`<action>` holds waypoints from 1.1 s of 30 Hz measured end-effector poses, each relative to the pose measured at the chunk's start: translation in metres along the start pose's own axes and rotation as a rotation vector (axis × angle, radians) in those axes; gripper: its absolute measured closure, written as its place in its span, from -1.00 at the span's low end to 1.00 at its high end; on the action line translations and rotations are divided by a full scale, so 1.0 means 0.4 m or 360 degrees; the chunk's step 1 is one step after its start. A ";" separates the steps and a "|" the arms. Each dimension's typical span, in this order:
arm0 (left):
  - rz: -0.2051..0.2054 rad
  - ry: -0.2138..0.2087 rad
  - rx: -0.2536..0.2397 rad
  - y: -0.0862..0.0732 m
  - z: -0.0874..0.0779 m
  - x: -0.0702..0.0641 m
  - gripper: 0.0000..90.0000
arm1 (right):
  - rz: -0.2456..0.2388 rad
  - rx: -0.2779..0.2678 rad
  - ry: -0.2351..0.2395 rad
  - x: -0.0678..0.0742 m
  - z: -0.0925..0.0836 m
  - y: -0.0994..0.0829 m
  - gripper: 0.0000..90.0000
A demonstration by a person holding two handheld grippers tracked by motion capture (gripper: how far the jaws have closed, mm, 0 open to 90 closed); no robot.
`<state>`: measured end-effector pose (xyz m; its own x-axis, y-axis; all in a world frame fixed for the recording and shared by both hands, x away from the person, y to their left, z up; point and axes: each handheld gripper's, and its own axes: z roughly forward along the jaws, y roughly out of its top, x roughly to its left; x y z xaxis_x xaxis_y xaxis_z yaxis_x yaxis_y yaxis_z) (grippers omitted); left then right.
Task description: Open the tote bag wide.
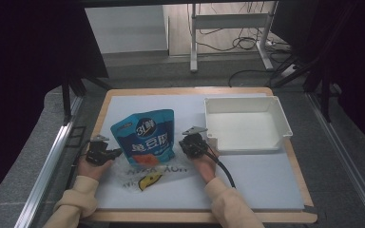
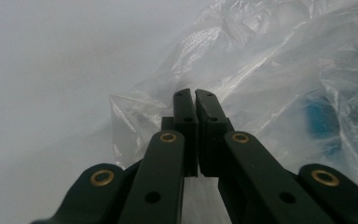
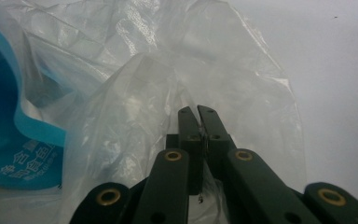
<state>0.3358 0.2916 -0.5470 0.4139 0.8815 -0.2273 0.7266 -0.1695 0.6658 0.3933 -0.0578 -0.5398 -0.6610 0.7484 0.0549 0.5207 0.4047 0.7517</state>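
Observation:
A blue snack pouch (image 1: pixel 145 137) with white lettering stands half inside a clear plastic bag (image 1: pixel 142 175) on the pale mat. My left gripper (image 1: pixel 117 153) is at the bag's left edge. In the left gripper view its jaws (image 2: pixel 195 93) are shut on a fold of the clear film (image 2: pixel 270 70), and blue shows through the film (image 2: pixel 321 116). My right gripper (image 1: pixel 185 147) is at the bag's right edge, beside the pouch. Its jaws (image 3: pixel 198 111) are shut with crinkled bag film (image 3: pixel 158 84) pinched between them, and the pouch (image 3: pixel 9 140) lies to their left.
An empty white tray (image 1: pixel 247 123) sits at the back right of the mat, just beyond my right gripper. The mat (image 1: pixel 256 185) lies on a wooden board. A cable (image 1: pixel 225 173) trails from my right gripper toward the front.

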 end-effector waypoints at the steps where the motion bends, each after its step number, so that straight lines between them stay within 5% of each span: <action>1: 0.0000 0.0002 -0.0002 -0.001 0.000 -0.002 0.97 | 0.0003 -0.0005 -0.0001 0.000 0.000 -0.001 0.97; 15: 0.0063 0.0021 -0.0001 -0.005 -0.001 -0.014 0.95 | 0.0010 -0.0011 0.0005 -0.002 -0.006 -0.005 0.96; 27: 0.0043 0.0008 -0.0159 0.007 -0.031 -0.011 0.89 | 0.0029 -0.0049 0.0039 0.000 -0.018 0.001 0.79; 33: 0.0062 0.0010 -0.0155 0.005 -0.028 -0.018 0.84 | 0.0027 -0.0057 0.0051 0.000 -0.026 0.003 0.70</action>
<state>0.3283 0.2899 -0.5361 0.4370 0.8780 -0.1956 0.6534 -0.1603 0.7399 0.3882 -0.0627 -0.5318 -0.6696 0.7375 0.0884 0.5127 0.3728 0.7734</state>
